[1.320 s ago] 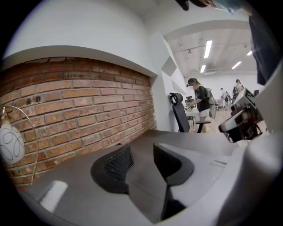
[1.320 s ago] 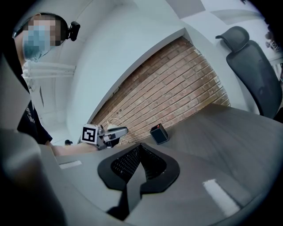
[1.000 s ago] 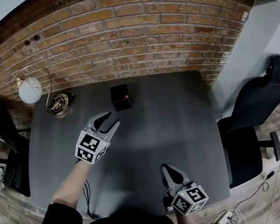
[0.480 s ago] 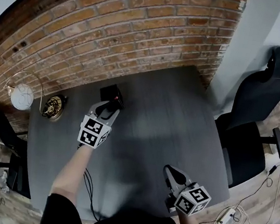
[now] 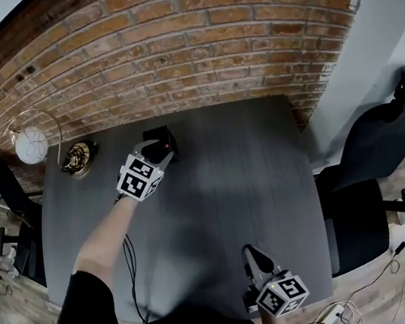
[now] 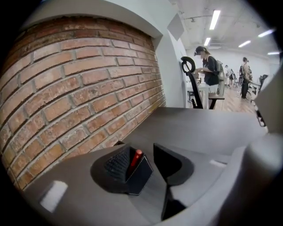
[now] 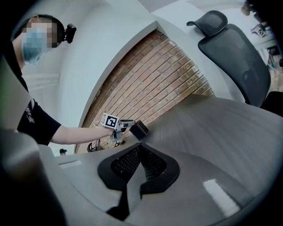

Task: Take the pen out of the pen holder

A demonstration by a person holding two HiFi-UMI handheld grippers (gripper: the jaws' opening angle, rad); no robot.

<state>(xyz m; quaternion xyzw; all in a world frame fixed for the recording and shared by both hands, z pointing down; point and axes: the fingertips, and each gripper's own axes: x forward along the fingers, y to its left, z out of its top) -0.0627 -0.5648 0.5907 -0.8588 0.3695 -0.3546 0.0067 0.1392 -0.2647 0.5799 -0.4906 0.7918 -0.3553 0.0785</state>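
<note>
A black square pen holder [image 5: 159, 134] stands at the back of the dark table [image 5: 245, 179], close to the brick wall. A red pen [image 6: 135, 160] sticks up out of the pen holder [image 6: 140, 175]. My left gripper [image 5: 160, 151] is right at the holder, open, with the pen's top and the holder's near corner showing in the gap between its jaws [image 6: 142, 152]. I cannot tell whether the jaws touch the pen. My right gripper [image 5: 254, 257] hangs shut and empty over the table's front edge; its view shows the left gripper [image 7: 120, 126] at the holder [image 7: 139, 130].
A globe lamp [image 5: 31, 144] and a gold ornament [image 5: 78, 157] stand at the table's left end. A black office chair [image 5: 373, 169] is to the right. A power strip [image 5: 332, 315] and cables lie on the floor. People stand far off [image 6: 208, 66].
My left gripper has moved forward across the table until its jaws reach the pen holder. The right gripper has stayed near the front edge.
</note>
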